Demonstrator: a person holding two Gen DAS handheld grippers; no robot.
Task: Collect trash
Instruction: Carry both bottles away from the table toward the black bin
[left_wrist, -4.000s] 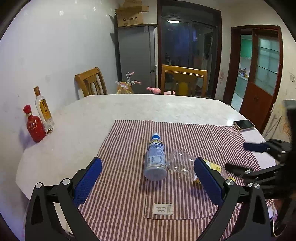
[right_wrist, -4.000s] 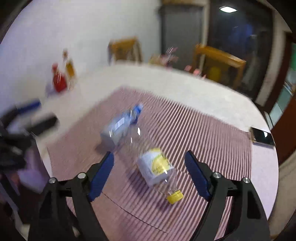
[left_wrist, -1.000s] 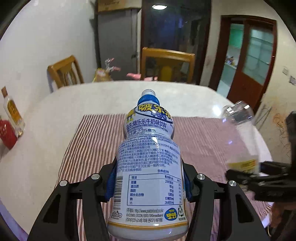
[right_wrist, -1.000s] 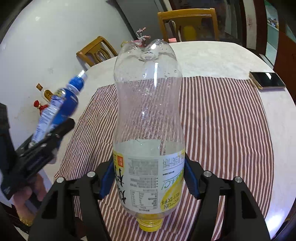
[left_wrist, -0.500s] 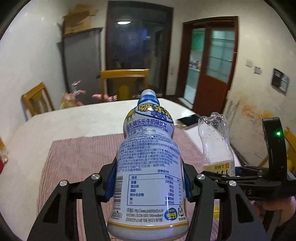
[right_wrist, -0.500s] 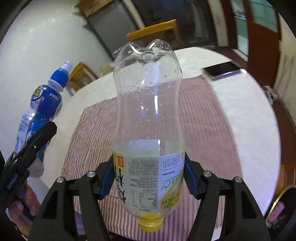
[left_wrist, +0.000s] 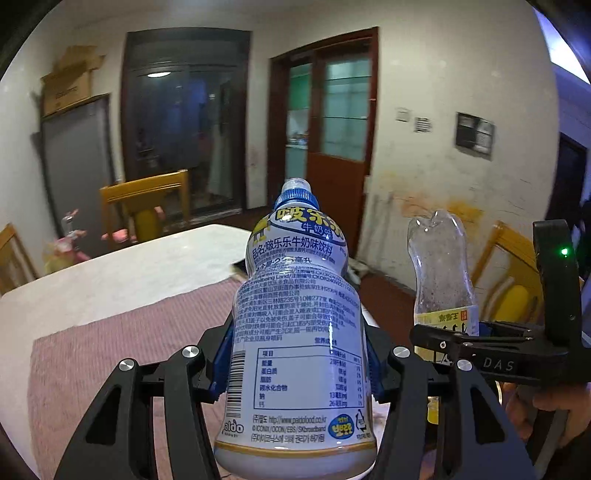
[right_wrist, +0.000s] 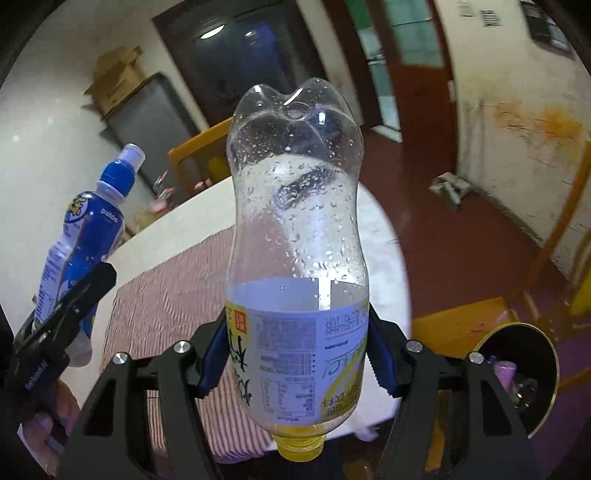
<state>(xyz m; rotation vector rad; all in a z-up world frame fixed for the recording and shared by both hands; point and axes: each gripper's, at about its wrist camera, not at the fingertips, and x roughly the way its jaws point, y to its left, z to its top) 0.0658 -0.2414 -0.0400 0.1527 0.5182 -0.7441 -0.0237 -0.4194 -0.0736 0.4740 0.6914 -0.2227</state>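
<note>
Table (left_wrist: 122, 280) receding; bottles (left_wrist: 295, 332) swung rightward.

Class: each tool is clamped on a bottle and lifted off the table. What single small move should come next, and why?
Probably swing the right tool right and down over the round gold-rimmed bin at lower right. Its clear plastic bottle with the yellow cap is gripped, and the bin already holds a bottle. The left tool holds the blue-and-white milk drink bottle.
</note>
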